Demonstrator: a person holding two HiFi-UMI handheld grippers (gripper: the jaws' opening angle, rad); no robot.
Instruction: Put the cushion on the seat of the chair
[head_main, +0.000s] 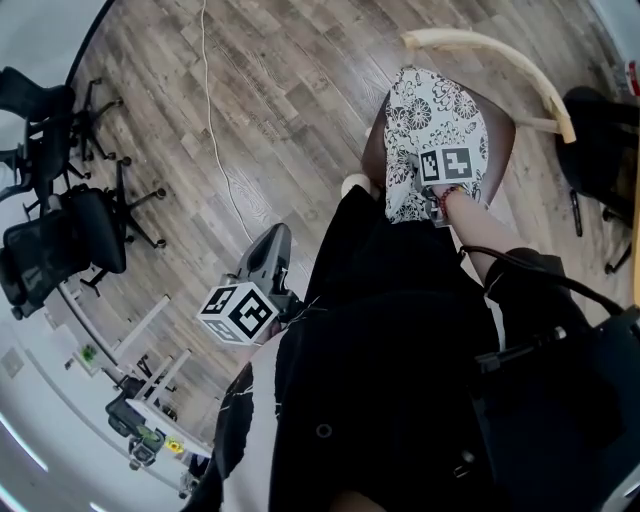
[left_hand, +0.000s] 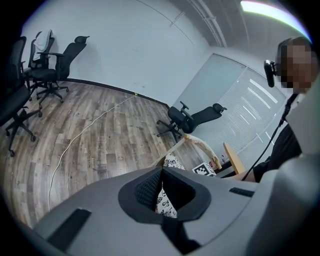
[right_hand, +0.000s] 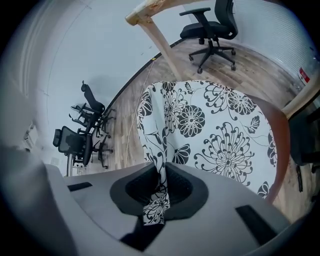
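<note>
The cushion (head_main: 440, 120), white with black flowers, lies over the brown seat (head_main: 502, 135) of the wooden chair, below its curved backrest (head_main: 490, 45). My right gripper (head_main: 432, 200) is at the cushion's near edge. In the right gripper view the right gripper (right_hand: 159, 192) is shut on a fold of the cushion (right_hand: 225, 135), which spreads across the seat (right_hand: 281, 135). My left gripper (head_main: 280, 235) hangs over the floor to the left, apart from the chair. In the left gripper view the left gripper (left_hand: 161, 192) shows a narrow gap, with the distant cushion (left_hand: 172, 161) visible through it and nothing held.
Black office chairs (head_main: 60, 230) stand at the far left, another black chair (head_main: 600, 150) to the right of the wooden one. A white cable (head_main: 215, 140) runs across the wood floor. A white desk frame (head_main: 140, 340) is at lower left.
</note>
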